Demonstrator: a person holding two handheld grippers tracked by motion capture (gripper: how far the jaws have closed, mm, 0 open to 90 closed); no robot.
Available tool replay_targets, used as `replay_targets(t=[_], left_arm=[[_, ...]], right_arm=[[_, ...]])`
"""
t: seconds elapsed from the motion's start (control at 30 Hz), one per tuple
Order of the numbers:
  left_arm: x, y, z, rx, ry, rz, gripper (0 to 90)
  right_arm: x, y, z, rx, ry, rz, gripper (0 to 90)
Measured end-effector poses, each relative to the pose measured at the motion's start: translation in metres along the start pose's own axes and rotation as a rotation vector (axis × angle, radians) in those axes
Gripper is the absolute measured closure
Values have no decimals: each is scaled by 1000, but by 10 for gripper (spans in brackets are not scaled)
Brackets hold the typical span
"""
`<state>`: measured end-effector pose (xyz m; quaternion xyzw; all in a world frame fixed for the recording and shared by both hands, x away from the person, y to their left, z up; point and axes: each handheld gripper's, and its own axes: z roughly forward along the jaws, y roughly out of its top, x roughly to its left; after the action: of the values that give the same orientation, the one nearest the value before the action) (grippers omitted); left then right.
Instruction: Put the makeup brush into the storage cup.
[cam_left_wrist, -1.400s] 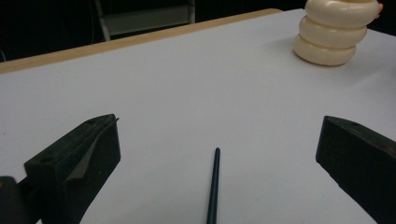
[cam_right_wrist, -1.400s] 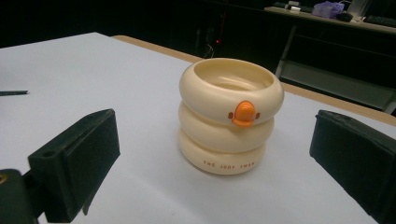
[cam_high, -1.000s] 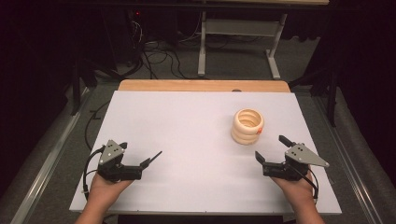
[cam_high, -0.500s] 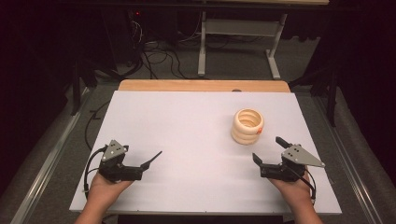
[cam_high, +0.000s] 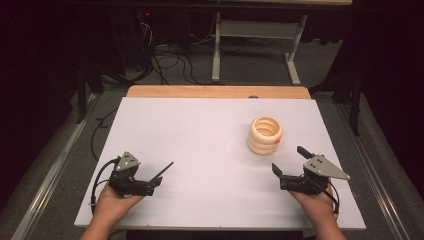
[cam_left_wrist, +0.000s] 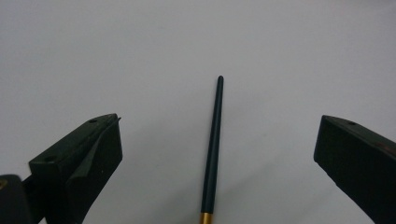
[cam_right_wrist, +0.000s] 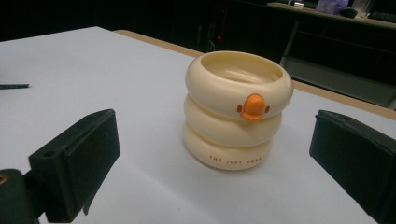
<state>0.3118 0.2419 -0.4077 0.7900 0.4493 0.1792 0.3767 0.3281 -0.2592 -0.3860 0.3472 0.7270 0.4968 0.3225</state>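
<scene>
A cream cup (cam_high: 265, 135) shaped like three stacked rings, with an orange duck beak (cam_right_wrist: 253, 106) on its front, stands upright on the right half of the white tabletop (cam_high: 210, 135). My right gripper (cam_high: 288, 159) sits just in front of the cup, open, with the cup (cam_right_wrist: 233, 112) centred beyond its wide jaws. A thin dark stick with a gold band (cam_left_wrist: 212, 149) lies flat on the table. My left gripper (cam_left_wrist: 219, 123) is open, one jaw on each side of the stick without touching it. From above, the stick (cam_high: 164, 171) points away from the left gripper (cam_high: 152, 181), up and to the right.
The white board lies on a wooden table whose far edge (cam_high: 215, 91) shows behind it. Cables (cam_high: 170, 60) and a metal desk frame (cam_high: 250, 40) are on the dark floor beyond. The stick's tip (cam_right_wrist: 14, 86) shows far left in the right gripper view.
My right gripper has edged slightly to the left, staying open. The left gripper, the stick and the cup have not moved.
</scene>
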Motion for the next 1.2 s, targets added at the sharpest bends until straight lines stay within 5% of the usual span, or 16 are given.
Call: replay_targets(t=[0.47,0.87,1.2], left_arm=[[-1,0,6,100,-11,-30,18],[6,10,3,119,-29,-97,27],[1,21,3,180,-35,-83,44]], right_arm=[[0,0,1,-4,6,-2,32],[-2,-1,-2,-7,-2,17,33],[-2,-1,-1,-14,10,18,33]])
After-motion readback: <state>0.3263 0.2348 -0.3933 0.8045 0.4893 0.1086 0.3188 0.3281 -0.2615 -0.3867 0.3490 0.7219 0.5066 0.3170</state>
